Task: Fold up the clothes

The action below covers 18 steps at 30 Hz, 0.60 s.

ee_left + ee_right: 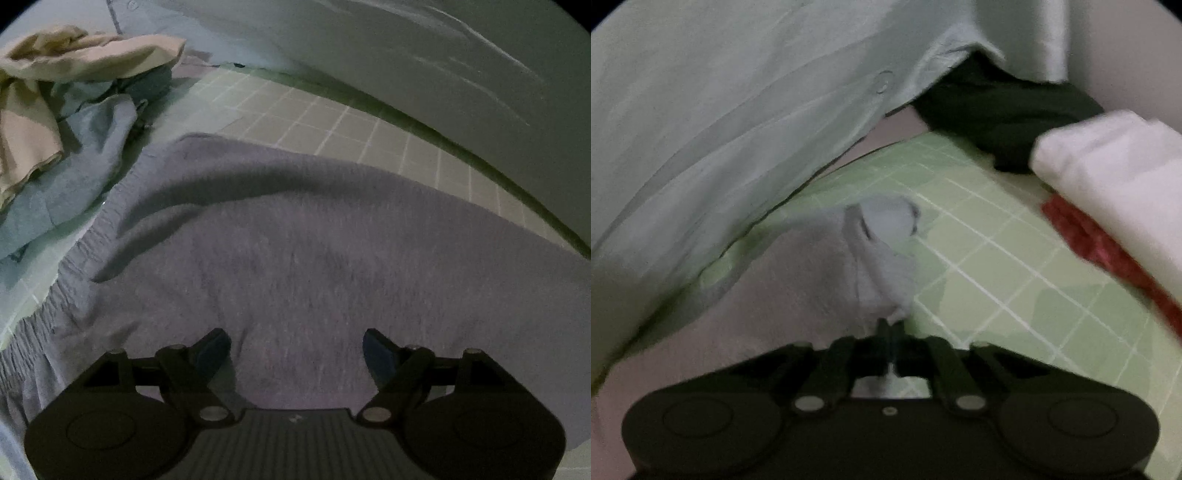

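Grey garment [314,258]: spread directly ahead of the spread-open left gripper [297,354], its bunched corner [882,258] pinched in the right gripper [891,328].

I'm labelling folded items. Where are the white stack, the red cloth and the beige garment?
white stack [1115,166], right wrist view, top fold
red cloth [1097,240], right wrist view, exposed edge
beige garment [92,55], left wrist view, upper fold

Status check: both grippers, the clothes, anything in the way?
Left hand-held gripper open above grey shorts. Right hand-held gripper shut on grey cloth. Pale shirt close left; folded stack right.
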Each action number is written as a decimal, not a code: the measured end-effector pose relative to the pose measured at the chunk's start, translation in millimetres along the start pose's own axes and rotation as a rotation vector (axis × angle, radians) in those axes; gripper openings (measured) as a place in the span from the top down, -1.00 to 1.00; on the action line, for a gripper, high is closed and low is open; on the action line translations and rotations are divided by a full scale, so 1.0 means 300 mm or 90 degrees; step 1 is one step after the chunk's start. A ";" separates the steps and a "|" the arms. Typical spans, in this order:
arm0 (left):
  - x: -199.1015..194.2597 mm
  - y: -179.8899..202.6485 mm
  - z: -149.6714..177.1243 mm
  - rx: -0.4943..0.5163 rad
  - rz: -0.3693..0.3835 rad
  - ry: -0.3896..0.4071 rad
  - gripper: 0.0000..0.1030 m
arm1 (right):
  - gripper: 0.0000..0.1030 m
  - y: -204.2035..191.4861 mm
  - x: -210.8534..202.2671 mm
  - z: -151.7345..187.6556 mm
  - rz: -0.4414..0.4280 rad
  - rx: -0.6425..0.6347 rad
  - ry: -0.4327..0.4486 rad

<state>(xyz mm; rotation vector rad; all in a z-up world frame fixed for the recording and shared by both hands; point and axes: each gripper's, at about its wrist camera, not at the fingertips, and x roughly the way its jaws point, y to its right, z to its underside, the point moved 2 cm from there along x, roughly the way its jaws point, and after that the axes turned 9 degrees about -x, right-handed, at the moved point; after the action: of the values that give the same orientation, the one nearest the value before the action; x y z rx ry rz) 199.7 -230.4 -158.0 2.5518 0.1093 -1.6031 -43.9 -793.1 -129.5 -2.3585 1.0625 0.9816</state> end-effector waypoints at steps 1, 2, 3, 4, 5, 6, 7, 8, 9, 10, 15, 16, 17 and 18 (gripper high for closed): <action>0.001 0.004 0.000 0.002 -0.003 0.000 -0.63 | 0.97 0.004 -0.047 -0.007 0.013 -0.009 0.023; 0.003 0.008 0.001 0.005 -0.005 0.000 -0.64 | 0.97 0.013 -0.103 -0.015 0.029 -0.015 0.050; 0.006 0.010 -0.002 0.006 -0.008 -0.001 -0.65 | 0.98 0.023 -0.159 -0.022 0.045 -0.021 0.077; 0.009 0.013 -0.004 0.007 -0.010 -0.001 -0.67 | 0.98 0.036 -0.211 -0.022 0.063 -0.020 0.098; 0.012 0.017 -0.005 0.009 -0.012 -0.001 -0.68 | 0.97 0.056 -0.244 -0.006 0.085 -0.015 0.100; 0.015 0.022 -0.005 0.011 -0.014 -0.001 -0.72 | 0.96 0.078 -0.261 0.016 0.111 -0.012 0.089; 0.017 0.026 -0.006 0.012 -0.016 -0.001 -0.75 | 0.93 0.102 -0.253 0.045 0.135 -0.016 0.057; 0.019 0.027 -0.008 0.013 -0.016 -0.004 -0.76 | 0.82 0.129 -0.212 0.080 0.150 -0.027 -0.003; 0.021 0.027 -0.010 0.014 -0.016 -0.007 -0.76 | 0.80 0.152 -0.176 0.109 0.160 -0.033 -0.057; 0.022 0.026 -0.011 0.014 -0.015 -0.009 -0.77 | 0.77 0.171 -0.170 0.127 0.163 -0.026 -0.069; 0.033 0.029 -0.013 0.016 -0.014 -0.012 -0.85 | -0.33 0.230 -0.191 0.107 0.133 0.029 0.013; 0.035 0.029 -0.015 0.015 -0.014 -0.014 -0.87 | -0.33 0.236 -0.173 0.087 0.128 0.026 0.020; 0.036 0.031 -0.015 0.014 -0.015 -0.014 -0.87 | -0.35 0.241 -0.156 0.068 0.122 0.023 0.026; 0.037 0.032 -0.015 0.013 -0.015 -0.014 -0.88 | -0.40 0.247 -0.138 0.049 0.116 0.020 0.032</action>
<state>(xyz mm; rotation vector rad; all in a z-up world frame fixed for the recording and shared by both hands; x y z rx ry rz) 209.7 -239.2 -165.4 2.5570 0.1217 -1.6484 -126.2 -811.7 -113.3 -2.3048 1.3210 0.9638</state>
